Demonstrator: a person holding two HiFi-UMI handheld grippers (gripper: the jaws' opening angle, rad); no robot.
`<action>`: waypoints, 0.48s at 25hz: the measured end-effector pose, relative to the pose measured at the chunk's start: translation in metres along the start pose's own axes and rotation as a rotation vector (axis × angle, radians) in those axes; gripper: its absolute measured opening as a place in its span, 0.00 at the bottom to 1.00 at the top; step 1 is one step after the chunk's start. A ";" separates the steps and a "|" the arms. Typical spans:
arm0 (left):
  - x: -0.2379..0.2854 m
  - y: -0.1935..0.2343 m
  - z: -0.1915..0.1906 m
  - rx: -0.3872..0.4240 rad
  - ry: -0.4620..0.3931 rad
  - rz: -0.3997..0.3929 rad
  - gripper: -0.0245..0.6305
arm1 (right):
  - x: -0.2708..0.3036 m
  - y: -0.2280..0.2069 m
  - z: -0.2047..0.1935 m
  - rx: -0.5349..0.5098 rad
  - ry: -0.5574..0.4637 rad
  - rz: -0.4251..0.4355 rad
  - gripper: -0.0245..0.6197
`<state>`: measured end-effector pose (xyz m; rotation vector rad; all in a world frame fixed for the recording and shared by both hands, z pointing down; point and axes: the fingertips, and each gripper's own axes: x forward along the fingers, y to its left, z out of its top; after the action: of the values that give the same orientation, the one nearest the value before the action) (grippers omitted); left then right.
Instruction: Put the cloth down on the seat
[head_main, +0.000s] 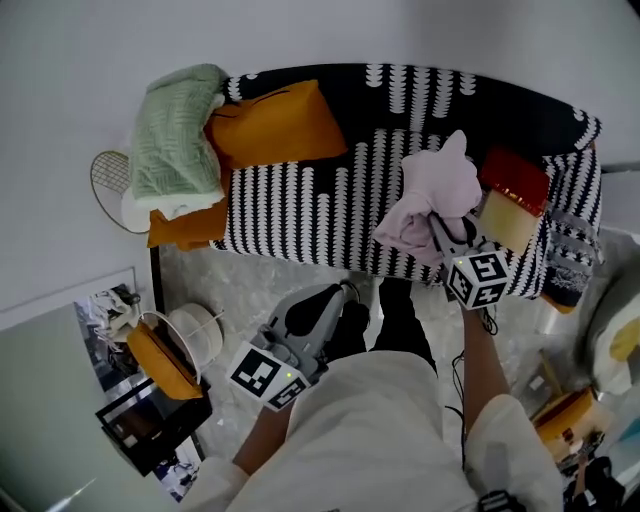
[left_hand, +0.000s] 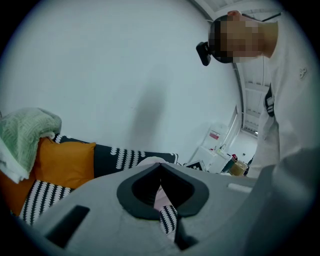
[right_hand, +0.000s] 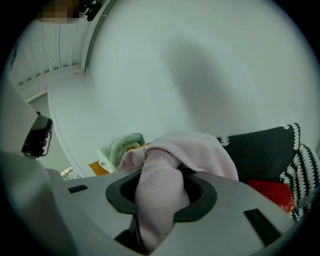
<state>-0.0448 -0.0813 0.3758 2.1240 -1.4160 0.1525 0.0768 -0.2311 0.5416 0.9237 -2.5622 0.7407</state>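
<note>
A pink cloth hangs bunched from my right gripper, just above the right part of the black-and-white patterned sofa seat. In the right gripper view the cloth fills the space between the jaws and spills over them, and the right gripper is shut on it. My left gripper stays low in front of the sofa, over the floor, with its jaws together and nothing in them. The left gripper view looks along the closed left gripper toward the sofa back.
An orange cushion leans on the sofa back at the left. A green towel drapes over the left arm. A red and yellow item lies on the seat right of the cloth. A white round object and clutter sit on the floor.
</note>
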 end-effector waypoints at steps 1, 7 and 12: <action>0.006 -0.001 -0.002 -0.002 0.010 -0.009 0.05 | 0.004 -0.005 -0.005 0.002 0.010 -0.005 0.25; 0.040 -0.007 -0.010 -0.003 0.056 -0.064 0.05 | 0.029 -0.032 -0.035 0.013 0.063 -0.032 0.25; 0.075 -0.006 -0.020 -0.009 0.084 -0.092 0.05 | 0.044 -0.056 -0.058 0.028 0.105 -0.052 0.25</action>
<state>-0.0029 -0.1303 0.4201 2.1453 -1.2658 0.1965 0.0883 -0.2571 0.6288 0.9312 -2.4335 0.7910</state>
